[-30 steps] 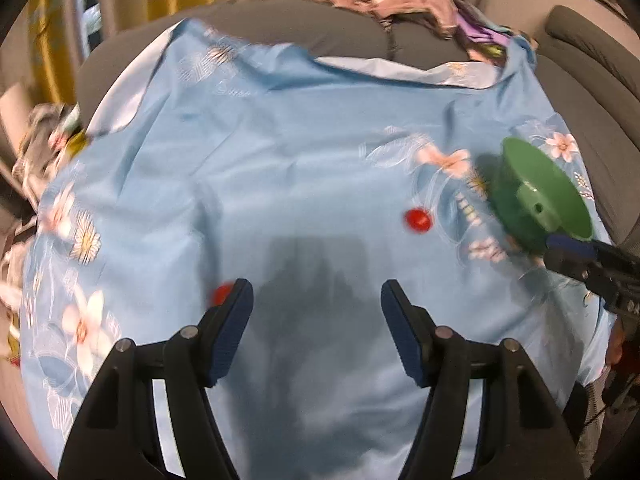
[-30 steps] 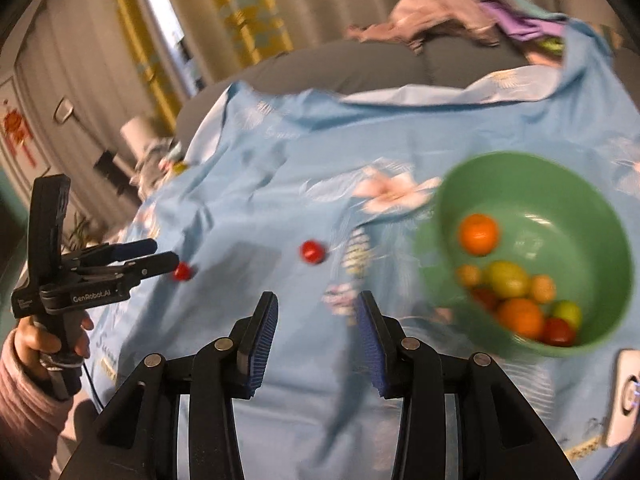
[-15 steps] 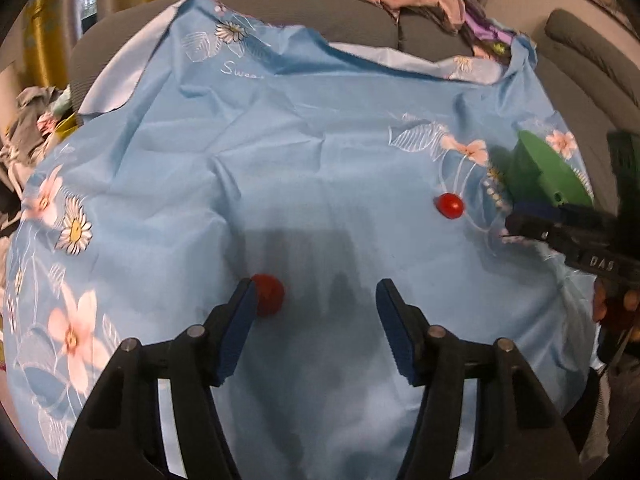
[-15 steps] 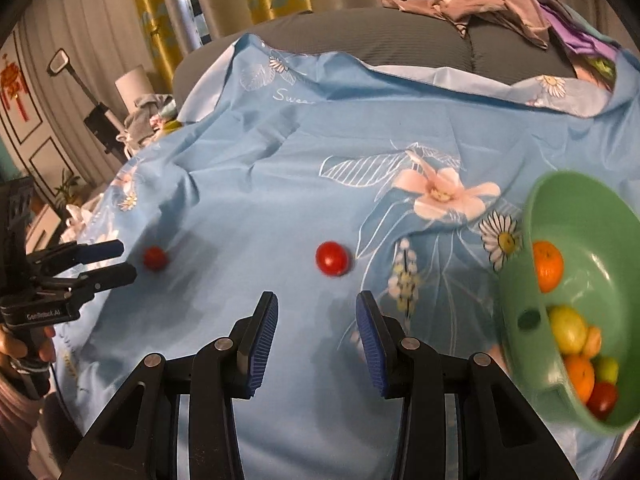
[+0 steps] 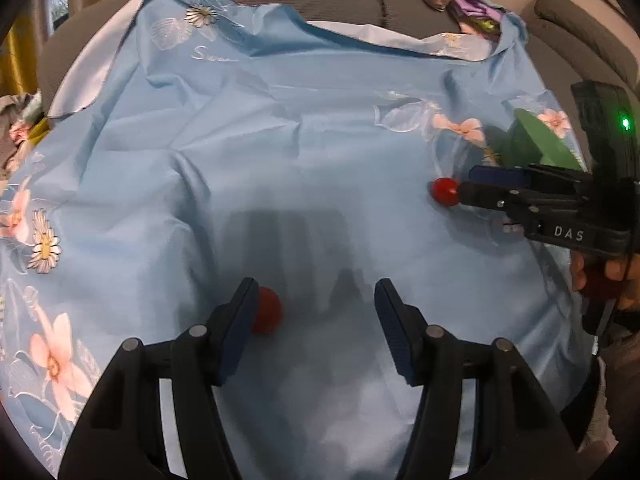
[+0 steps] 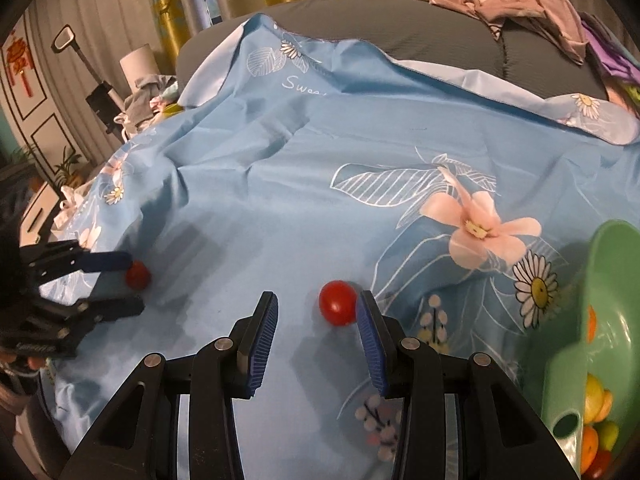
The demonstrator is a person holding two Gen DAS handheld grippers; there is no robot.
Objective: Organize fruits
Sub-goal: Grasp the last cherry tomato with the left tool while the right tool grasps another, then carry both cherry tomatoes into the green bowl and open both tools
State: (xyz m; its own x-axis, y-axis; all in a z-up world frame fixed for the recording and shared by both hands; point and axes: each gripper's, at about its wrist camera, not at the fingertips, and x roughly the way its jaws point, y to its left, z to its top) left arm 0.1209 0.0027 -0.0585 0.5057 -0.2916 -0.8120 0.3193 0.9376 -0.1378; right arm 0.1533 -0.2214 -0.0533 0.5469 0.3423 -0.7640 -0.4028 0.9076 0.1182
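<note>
- The left gripper [image 5: 314, 316] is low over the blue flowered cloth [image 5: 280, 152]. Its jaws stand moderately apart, with a wide gap, and they hold nothing.
- A small red tomato [image 5: 267, 311] lies on the cloth between these jaws. It is right against the left finger [image 5: 236, 328], and I cannot tell if it touches the pad; it is well apart from the right finger.
- The right gripper [image 6: 318, 334] is also low over the cloth, with its jaws only narrowly apart and not pressing on anything.
- A second red tomato [image 6: 338, 303] lies on the cloth at the far end of this gap, just beside the tip of the right finger [image 6: 370, 340]. The left finger is apart from it.
- In the left wrist view the right gripper [image 5: 464, 186] comes in from the right, and its finger tips are at the second tomato [image 5: 445, 191].
- In the right wrist view the left gripper [image 6: 124, 284] comes in from the left, with the first tomato [image 6: 138, 275] at its upper finger tip.
- The green bowl [image 6: 608, 280] stands on the cloth at the right edge, near the right gripper. Inside it are orange, yellow, green and red fruits [image 6: 596, 400].
- A pile of pink and purple clothes [image 6: 532, 8] lies far, on the grey sofa [image 6: 400, 28] behind the cloth.
</note>
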